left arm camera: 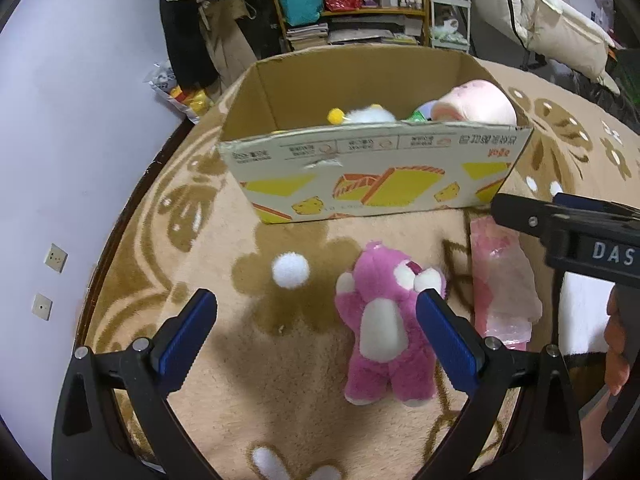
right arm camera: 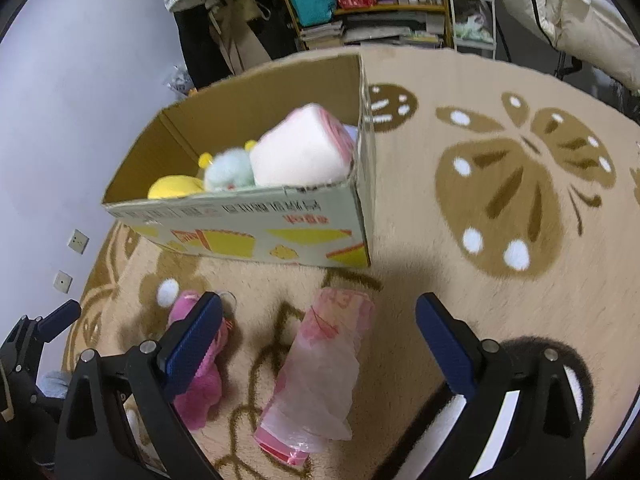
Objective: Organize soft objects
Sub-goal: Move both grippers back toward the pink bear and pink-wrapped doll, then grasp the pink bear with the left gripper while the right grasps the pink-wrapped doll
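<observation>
A pink plush bear (left arm camera: 382, 326) lies on the beige rug, in front of an open cardboard box (left arm camera: 376, 168). My left gripper (left arm camera: 316, 300) is open above the rug, its right finger (left arm camera: 444, 332) at the bear's right side. A pink plastic-wrapped roll (left arm camera: 502, 280) lies right of the bear. In the right wrist view the box (right arm camera: 256, 224) holds a pink cushion (right arm camera: 302, 152), a pale plush (right arm camera: 228, 170) and a yellow plush (right arm camera: 174, 188). My right gripper (right arm camera: 318, 306) is open above the roll (right arm camera: 324, 368); the bear (right arm camera: 200, 360) is partly hidden behind its left finger.
The rug (right arm camera: 500, 184) has brown flower patterns and white pompom spots (left arm camera: 291, 271). A shelf with bags and books (left arm camera: 344, 4) and hanging coats stand behind the box. A wall with sockets (left arm camera: 55, 258) is at the left. The right gripper's body (left arm camera: 568, 232) shows in the left view.
</observation>
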A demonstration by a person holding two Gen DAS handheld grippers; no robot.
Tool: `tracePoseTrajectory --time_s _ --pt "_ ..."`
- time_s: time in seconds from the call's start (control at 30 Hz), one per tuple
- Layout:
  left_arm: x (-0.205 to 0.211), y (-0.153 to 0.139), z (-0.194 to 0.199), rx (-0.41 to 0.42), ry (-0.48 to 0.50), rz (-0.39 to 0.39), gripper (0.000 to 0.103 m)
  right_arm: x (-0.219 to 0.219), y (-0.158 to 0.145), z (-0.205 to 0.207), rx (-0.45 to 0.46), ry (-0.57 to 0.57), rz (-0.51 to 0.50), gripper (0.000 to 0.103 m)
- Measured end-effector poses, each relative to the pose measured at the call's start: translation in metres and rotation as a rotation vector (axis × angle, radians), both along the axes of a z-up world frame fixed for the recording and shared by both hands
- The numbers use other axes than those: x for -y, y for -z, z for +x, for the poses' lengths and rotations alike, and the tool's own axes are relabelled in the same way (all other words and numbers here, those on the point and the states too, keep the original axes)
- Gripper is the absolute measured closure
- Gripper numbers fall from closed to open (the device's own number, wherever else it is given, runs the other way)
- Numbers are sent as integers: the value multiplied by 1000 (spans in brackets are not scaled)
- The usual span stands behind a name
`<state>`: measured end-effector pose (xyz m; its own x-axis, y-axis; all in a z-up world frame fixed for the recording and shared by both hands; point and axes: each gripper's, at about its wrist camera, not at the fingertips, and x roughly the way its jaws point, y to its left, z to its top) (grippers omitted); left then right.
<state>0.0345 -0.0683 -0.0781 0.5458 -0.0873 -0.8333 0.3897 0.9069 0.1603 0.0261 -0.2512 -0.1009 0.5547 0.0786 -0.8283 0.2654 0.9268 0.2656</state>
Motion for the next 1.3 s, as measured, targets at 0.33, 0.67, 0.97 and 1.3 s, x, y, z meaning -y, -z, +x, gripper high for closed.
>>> tracePoseTrajectory --time_s 0.33,0.67,0.97,1.3 --pt "13 11 6 -50 50 -20 4 -7 21 13 -71 -27 9 2" --pt "26 32 15 -127 78 -6 4 -9 46 23 -189 -61 57 18" --pt "27 49 21 -180 81 6 5 -9 60 29 -256 -58 28 48" --pt "24 62 25 -235 93 -29 47 -8 47 27 -193 -56 -1 76"
